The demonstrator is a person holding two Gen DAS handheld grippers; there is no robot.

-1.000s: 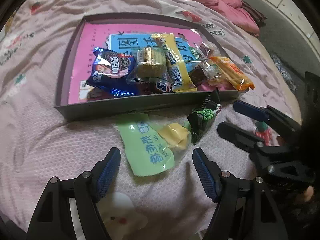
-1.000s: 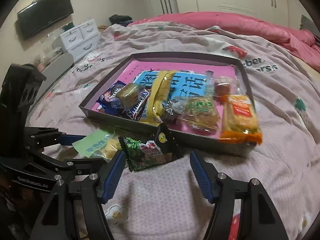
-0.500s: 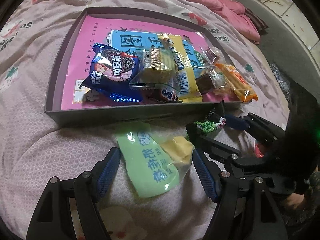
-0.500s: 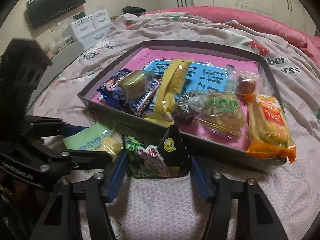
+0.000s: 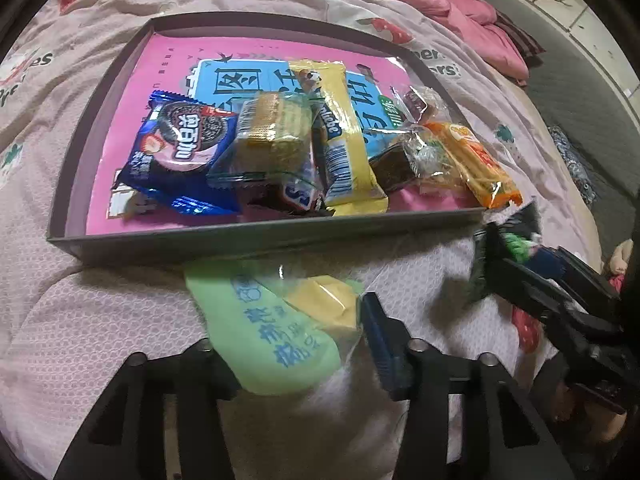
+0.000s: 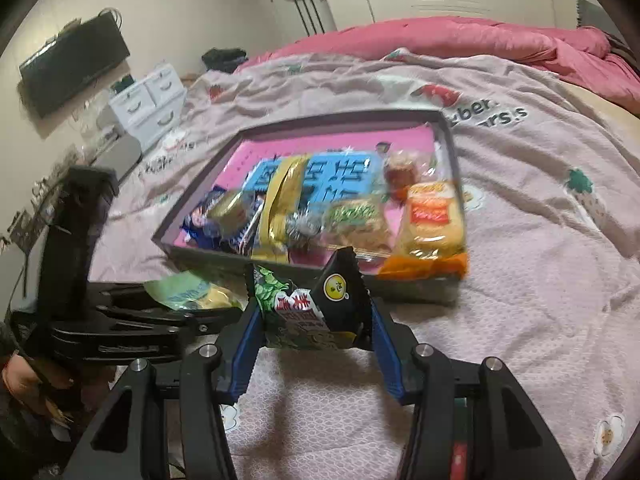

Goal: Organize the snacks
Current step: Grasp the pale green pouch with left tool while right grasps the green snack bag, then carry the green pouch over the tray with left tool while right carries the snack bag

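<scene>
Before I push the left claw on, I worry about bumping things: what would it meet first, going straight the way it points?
Probably the near wall of the grey tray. The left claw, closing, already straddles the light green snack packet; depth is unclear.

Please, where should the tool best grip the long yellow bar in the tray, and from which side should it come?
Probably from above, closing across the narrow width of the long yellow bar, on its far half. There it lies free over the blue print of the tray; nearer, the clear wafer pack and a dark brown sweet crowd its sides.
</scene>
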